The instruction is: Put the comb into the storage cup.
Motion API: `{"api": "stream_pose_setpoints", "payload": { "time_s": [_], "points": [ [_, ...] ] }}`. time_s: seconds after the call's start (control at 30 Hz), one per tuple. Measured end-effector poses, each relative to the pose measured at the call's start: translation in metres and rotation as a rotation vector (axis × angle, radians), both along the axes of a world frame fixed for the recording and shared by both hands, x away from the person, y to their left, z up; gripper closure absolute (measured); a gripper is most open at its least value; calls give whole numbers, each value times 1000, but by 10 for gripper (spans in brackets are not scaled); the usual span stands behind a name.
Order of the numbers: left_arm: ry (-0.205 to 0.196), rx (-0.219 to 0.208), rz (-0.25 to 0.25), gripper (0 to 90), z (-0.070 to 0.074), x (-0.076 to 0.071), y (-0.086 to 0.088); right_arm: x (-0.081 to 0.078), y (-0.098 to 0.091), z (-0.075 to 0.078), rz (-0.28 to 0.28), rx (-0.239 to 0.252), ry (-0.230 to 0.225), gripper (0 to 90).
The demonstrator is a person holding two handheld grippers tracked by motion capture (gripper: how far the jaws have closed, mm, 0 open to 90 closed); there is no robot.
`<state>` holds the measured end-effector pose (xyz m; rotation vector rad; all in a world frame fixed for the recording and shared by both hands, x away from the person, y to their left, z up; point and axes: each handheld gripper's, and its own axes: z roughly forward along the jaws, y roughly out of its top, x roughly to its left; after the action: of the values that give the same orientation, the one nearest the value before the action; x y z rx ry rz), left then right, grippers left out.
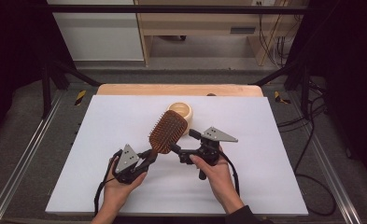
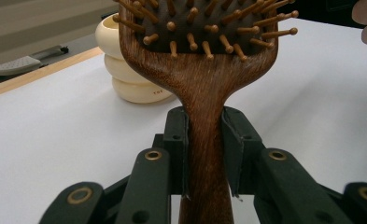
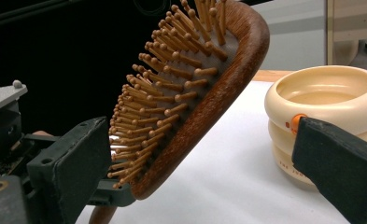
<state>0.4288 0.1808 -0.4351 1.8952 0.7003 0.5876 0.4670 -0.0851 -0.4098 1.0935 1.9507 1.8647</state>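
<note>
- White sheet covers our wooden table; grey floor and pale cabinets lie beyond it.
- Our left gripper has its jaws closed on the neck of the wooden hairbrush; in the left gripper view both pads press the handle from either side.
- Hairbrush is lifted off the sheet, head tilted up and away from us, wooden bristles facing up and toward our left.
- Our right gripper sits just beside the lower edge of the brush head, jaws standing wide apart. In the right gripper view the head lies between them; we cannot tell whether either pad touches it.
- Cream ribbed bowl stands on the sheet just behind the brush head, upright.
</note>
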Motion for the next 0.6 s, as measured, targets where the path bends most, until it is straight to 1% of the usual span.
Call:
{"api": "stream_pose_setpoints", "payload": {
  "time_s": [0.1,0.17,0.27,0.6],
  "points": [
    [-2,4,-4,726,0,0,-1,1,1,0,5,9,4,54],
    [1,3,-17,726,-1,0,-2,1,1,0,5,11,7,54],
    [-3,8,-24,726,-1,-1,-4,1,2,0,7,16,9,56],
    [-8,21,-38,726,-3,-4,-9,2,5,1,12,42,11,75]
  ]
}}
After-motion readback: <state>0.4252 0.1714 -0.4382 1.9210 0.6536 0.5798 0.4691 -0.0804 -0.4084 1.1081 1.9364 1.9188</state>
